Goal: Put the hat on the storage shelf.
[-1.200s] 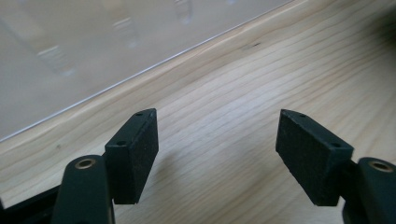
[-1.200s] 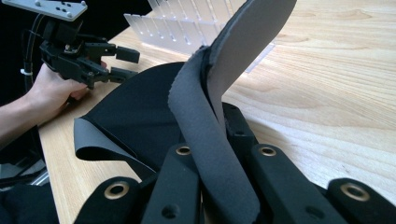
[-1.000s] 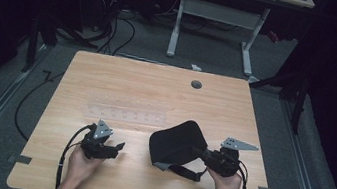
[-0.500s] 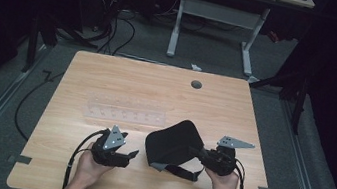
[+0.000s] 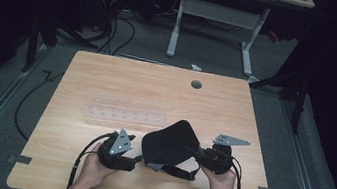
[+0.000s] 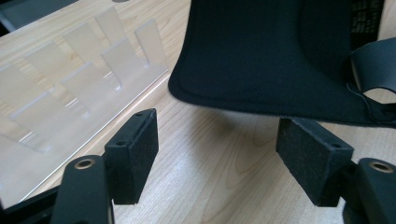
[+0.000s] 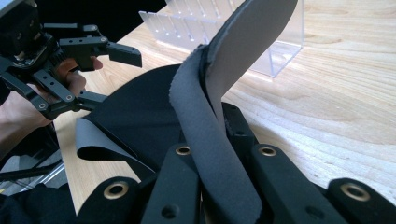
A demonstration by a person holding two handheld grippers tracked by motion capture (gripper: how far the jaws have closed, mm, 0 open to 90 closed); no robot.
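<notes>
Black pad [image 5: 169, 140] unmoved; left tongs [image 5: 138, 159] have come right beside it.

one black pad [image 5: 171, 143], one clear rack [image 5: 125, 115], two hand-held grippers [image 5: 139, 161]

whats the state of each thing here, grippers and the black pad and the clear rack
right gripper: shut on the black pad's edge
left gripper: open, nothing between its pads, close to the pad's rim
black pad: lifted off the table on one side, strap hanging loose
clear rack: lying on the table, slots empty
</notes>
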